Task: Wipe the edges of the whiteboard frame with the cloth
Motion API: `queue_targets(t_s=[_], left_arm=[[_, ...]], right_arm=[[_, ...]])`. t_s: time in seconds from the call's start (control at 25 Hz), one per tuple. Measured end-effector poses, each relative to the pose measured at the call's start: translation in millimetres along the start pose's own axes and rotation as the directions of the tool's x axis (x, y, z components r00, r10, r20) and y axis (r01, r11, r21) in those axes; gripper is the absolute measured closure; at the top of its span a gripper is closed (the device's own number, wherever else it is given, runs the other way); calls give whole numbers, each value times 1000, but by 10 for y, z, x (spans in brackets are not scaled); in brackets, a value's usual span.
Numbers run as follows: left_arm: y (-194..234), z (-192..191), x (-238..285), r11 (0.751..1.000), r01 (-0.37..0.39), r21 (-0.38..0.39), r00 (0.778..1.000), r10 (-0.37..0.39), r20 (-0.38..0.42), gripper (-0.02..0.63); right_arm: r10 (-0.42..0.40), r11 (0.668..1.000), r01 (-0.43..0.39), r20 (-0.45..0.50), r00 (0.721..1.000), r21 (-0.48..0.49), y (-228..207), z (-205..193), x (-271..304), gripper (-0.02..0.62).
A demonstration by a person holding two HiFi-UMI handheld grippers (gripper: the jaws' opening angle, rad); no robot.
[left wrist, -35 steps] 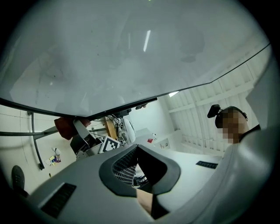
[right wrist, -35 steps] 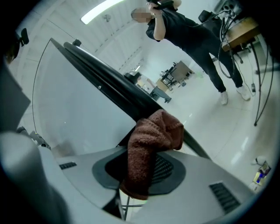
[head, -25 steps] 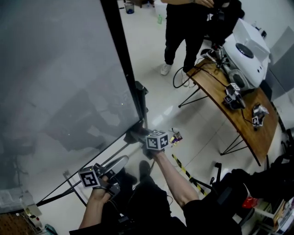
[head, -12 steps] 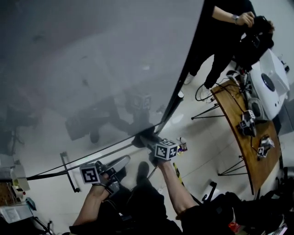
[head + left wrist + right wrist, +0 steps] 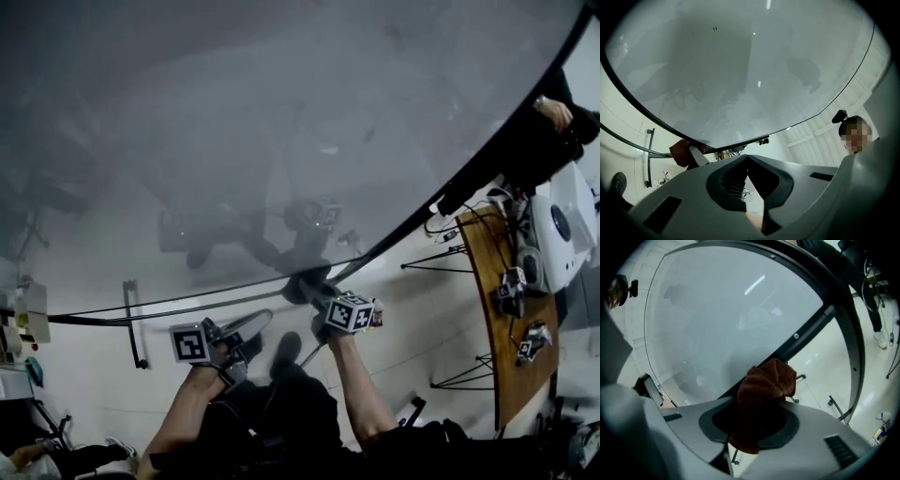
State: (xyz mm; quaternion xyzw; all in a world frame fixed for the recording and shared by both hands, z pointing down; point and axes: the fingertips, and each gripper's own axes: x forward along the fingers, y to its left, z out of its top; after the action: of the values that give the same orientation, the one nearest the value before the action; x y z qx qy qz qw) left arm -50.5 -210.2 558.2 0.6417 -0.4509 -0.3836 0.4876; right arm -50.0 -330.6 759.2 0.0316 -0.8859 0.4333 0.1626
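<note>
Nearest the head camera, the wearer's two bare forearms [image 5: 361,394] reach forward, each with a marker-cubed tool. The left tongs [image 5: 255,322] sit low and to the left, short of the board's lower edge. In the left gripper view the left tongs [image 5: 746,159] are closed, jaw tips meeting with nothing between them. The right tongs [image 5: 309,292] reach further, up to the lower corner of the board. In the right gripper view the right tongs [image 5: 757,420] are clamped on a rust-brown terry cloth [image 5: 764,394], which bunches up above the jaws and hangs a little below them. The top of the cloth overlaps the black whiteboard frame [image 5: 806,336] at that corner and looks pressed against it, though contact is not certain. From the left gripper view the cloth [image 5: 680,152] shows as a brown lump at the frame's bottom edge. Beyond the frame [image 5: 422,225], the grey, glossy whiteboard [image 5: 281,122] fills most of the head view and mirrors the tools. Further right, across the pale floor [image 5: 412,319], stands a wooden table [image 5: 487,309] carrying a white machine [image 5: 567,230] and small devices. Past it is a person [image 5: 534,131] in dark clothes.
</note>
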Motion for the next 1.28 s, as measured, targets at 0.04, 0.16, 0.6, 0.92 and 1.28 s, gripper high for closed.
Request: queue_targets(t_s=[0.04, 0.16, 0.6, 0.92, 1.28], left_arm=[[-8, 6, -45, 1000, 5, -3, 1000, -5, 10, 618], [-9, -12, -175, 1000, 10, -8, 1000, -10, 28, 618], [-123, 26, -646, 1000, 23, 19, 1000, -23, 21, 618], [-115, 167, -996, 1000, 24, 8, 997, -24, 68, 618], [-76, 209, -1295, 1000, 22, -2, 996, -22, 91, 618]], right_arm=[[-1, 1000, 1, -2, 1000, 0, 26, -5, 15, 480], [-1, 1000, 1, -2, 1000, 3, 175, 22, 64, 479], [24, 997, -21, -27, 999, 80, 529, -237, 366, 479], [63, 993, -56, -62, 996, 105, 750, -413, 557, 480], [90, 994, -82, -131, 987, 72, 1067, -635, 782, 479]])
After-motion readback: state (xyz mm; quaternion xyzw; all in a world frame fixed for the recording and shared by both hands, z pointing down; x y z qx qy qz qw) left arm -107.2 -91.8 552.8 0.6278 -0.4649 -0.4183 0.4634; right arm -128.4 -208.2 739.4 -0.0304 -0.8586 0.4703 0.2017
